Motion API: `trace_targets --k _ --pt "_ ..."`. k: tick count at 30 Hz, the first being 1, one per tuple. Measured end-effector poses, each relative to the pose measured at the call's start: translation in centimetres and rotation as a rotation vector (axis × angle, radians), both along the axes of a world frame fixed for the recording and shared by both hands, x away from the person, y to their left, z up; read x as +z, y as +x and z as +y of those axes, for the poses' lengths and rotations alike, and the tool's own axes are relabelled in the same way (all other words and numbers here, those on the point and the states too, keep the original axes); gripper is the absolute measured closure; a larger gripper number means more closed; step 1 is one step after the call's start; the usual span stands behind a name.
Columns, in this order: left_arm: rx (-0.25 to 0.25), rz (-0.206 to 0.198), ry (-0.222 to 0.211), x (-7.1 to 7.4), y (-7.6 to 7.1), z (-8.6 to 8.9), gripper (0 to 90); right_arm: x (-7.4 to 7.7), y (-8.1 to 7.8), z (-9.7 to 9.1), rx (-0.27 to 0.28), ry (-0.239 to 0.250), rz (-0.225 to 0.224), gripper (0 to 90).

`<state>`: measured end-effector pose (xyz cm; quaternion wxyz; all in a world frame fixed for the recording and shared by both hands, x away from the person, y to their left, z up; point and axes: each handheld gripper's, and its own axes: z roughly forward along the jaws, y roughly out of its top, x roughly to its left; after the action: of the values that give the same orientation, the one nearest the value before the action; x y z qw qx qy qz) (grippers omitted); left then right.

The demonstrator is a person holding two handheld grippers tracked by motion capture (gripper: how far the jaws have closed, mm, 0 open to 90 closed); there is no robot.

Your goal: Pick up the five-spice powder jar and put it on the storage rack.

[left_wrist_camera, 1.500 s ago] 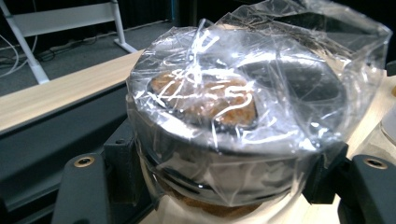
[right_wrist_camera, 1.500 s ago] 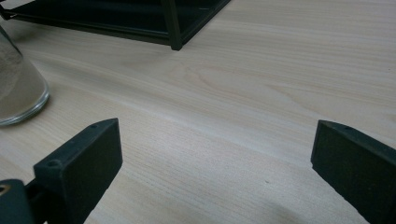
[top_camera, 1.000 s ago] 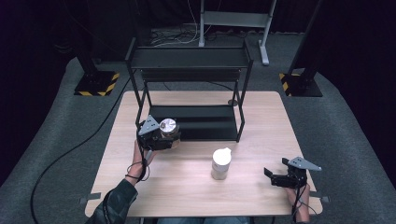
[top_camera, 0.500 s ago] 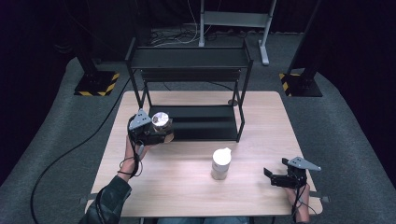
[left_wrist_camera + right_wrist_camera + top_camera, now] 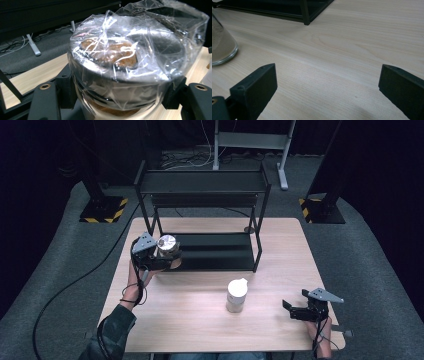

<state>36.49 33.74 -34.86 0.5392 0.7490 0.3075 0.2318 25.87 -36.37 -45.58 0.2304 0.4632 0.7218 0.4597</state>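
Note:
My left gripper is shut on a glass jar covered with crinkled clear film, held in the air at the left end of the black rack's lower shelf. In the left gripper view the jar sits between both jaws, with brown contents under the film. A second jar with a white wrapped top stands on the wooden table, in front of the rack. My right gripper rests near the table's right front corner, open with nothing between its jaws; its own view shows that jar's glass base at far left.
The black two-level metal rack stands at the back of the table. Its front leg meets the wood ahead of my right gripper. A cable trails off the table's left side over grey carpet.
My left gripper has carried the film-covered jar up and away from me, toward the rack's lower shelf. The right gripper and the standing jar have not moved.

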Motion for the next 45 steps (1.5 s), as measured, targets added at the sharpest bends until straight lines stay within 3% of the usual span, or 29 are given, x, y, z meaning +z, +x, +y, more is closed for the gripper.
trace_targets --k 26,41,45 --pt "0.011 -0.045 0.016 3.8 0.8 1.1 30.7 0.0 -0.1 0.0 -0.004 0.004 -0.001 0.7" --pt "-0.030 -0.045 -0.008 5.8 2.5 2.2 30.7 0.0 0.0 -0.1 -0.001 0.005 0.003 0.7" --pt "-0.043 -0.046 0.002 6.4 2.9 2.3 30.7 0.0 0.0 -0.1 0.001 0.008 0.002 0.7"
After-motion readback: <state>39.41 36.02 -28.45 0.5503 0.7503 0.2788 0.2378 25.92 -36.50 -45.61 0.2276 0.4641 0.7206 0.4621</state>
